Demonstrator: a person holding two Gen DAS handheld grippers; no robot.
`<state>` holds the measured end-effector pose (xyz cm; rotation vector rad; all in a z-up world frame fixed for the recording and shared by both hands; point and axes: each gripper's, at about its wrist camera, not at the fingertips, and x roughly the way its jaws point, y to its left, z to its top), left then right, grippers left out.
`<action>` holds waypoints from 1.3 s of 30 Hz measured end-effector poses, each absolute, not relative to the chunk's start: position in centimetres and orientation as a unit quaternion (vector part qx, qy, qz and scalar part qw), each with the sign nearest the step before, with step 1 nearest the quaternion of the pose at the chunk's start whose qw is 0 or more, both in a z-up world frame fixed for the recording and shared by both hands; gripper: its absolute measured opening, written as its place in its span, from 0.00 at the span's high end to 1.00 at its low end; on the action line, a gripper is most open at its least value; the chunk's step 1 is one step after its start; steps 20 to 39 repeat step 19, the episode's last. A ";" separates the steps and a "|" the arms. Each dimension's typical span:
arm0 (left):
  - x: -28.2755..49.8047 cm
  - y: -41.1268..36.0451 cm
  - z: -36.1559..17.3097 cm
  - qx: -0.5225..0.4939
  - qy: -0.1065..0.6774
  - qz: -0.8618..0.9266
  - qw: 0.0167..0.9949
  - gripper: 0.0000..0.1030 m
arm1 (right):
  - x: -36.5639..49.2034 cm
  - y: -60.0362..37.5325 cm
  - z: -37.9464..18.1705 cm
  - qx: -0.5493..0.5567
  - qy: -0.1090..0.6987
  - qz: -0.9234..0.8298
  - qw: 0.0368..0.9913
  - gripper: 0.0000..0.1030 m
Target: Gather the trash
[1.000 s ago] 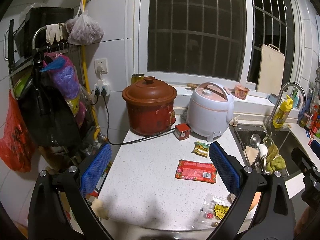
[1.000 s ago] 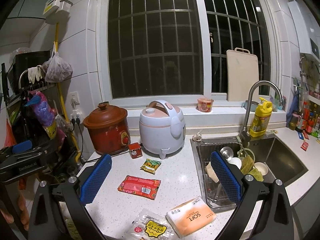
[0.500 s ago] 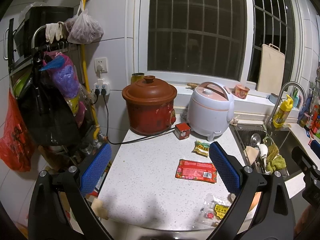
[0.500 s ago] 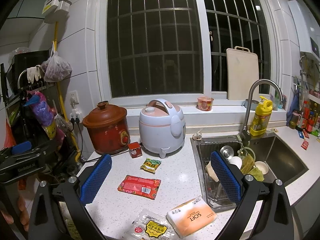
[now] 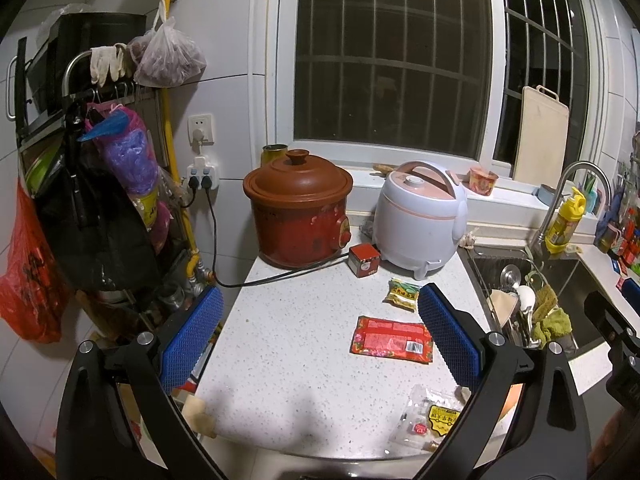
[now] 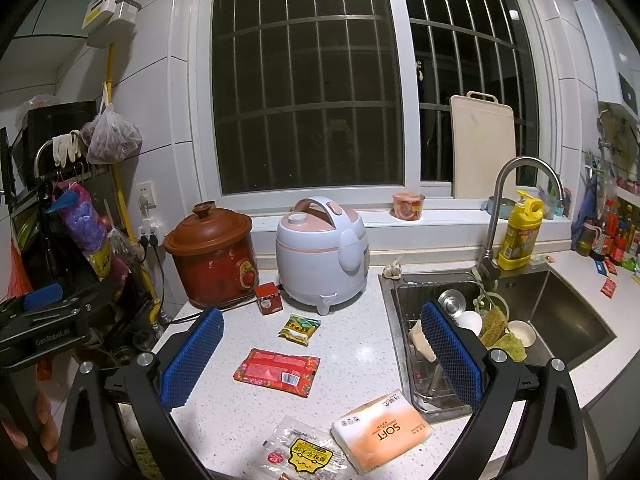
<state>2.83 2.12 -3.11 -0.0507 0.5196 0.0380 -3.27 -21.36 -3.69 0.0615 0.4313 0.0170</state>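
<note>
"SOFT" on the orange-white tissue pack (image 6: 382, 431) at lower centre; "GenRobot.AI" on the left gripper (image 6: 48, 332) at far left.

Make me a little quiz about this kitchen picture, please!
1. True or false: the red wrapper lies inside the sink.
2. Which is nearer the rice cooker: (a) green packet or (b) tissue pack?
3. Fill in: the yellow bottle stands beside the ____.

Key: 1 false, it lies on the counter. 2 a. 3 faucet.
</note>
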 end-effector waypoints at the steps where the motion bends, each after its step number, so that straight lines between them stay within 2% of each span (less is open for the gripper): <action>1: 2.8 2.1 -3.1 -0.025 0.257 0.019 0.966 0.07 | -3.1 -21.4 -3.7 0.031 0.214 0.009 0.976 0.05; 39: 2.3 2.1 -3.0 -0.008 0.245 0.010 0.970 0.07 | -3.2 -21.5 -3.6 0.032 0.216 0.008 0.976 0.05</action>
